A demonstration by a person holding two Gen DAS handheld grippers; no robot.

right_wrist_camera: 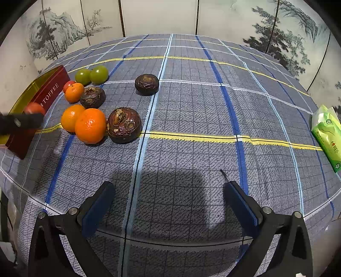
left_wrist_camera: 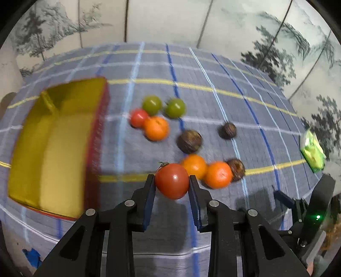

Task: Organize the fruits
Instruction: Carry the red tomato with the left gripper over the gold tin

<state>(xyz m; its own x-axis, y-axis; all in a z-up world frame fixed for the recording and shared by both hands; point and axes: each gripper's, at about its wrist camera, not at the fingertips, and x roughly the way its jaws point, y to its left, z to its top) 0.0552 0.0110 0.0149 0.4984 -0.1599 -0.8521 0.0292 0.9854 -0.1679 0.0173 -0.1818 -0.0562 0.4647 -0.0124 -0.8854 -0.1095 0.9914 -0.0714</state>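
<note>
The red tomato sits clamped between the two blue-padded fingers of the left gripper, its small green stalk pointing up; the pads press on both of its sides and it appears to be off the cloth, though the left wrist view is smeared and I cannot be sure of the gap beneath it. In the right wrist view the same tomato shows at the far left, above the dark finger of that gripper and close to the tin.

Just behind the held tomato lie two oranges, touching each other, with a dark brown fruit against the right-hand orange. Further back sit two more dark brown fruits, apart from one another. Beyond them is a cluster: a third orange touching a smaller red tomato, and two green fruits just behind.

To the left of the fruit stands an open rectangular tin, gold inside and red outside, with the word TOFFEE on its side wall in the right wrist view.

The right gripper hangs over a bare stretch of the checked blue tablecloth, its jaws spread wide with nothing between them. A green packet of tissues lies near the cloth's right edge. A painted folding screen stands behind the table.
</note>
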